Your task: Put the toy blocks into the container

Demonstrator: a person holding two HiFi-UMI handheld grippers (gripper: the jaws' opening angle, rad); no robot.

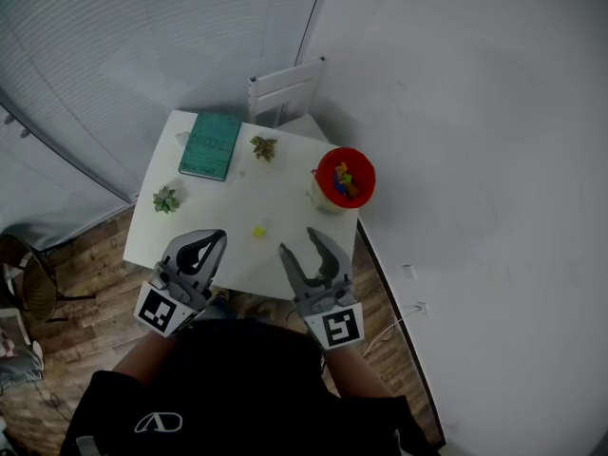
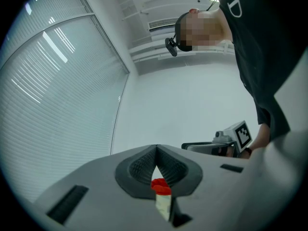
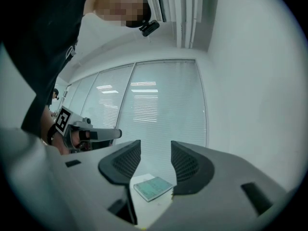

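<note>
Left tongs point(image 1: 218, 237) are pressing together on nothing, their tips hiding most of the red bucket point(image 2: 161, 186). Right tongs point(image 1: 297, 239) are standing spread, empty. A blurry yellow block point(image 1: 258, 232) is lying between them.

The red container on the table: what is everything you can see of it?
The red container is a round, open tub, red at rim and inside, pale on its outer wall, plastic by its look. It stands upright near the white table's right edge. Small coloured toy blocks lie inside; nothing else touches it.
</note>
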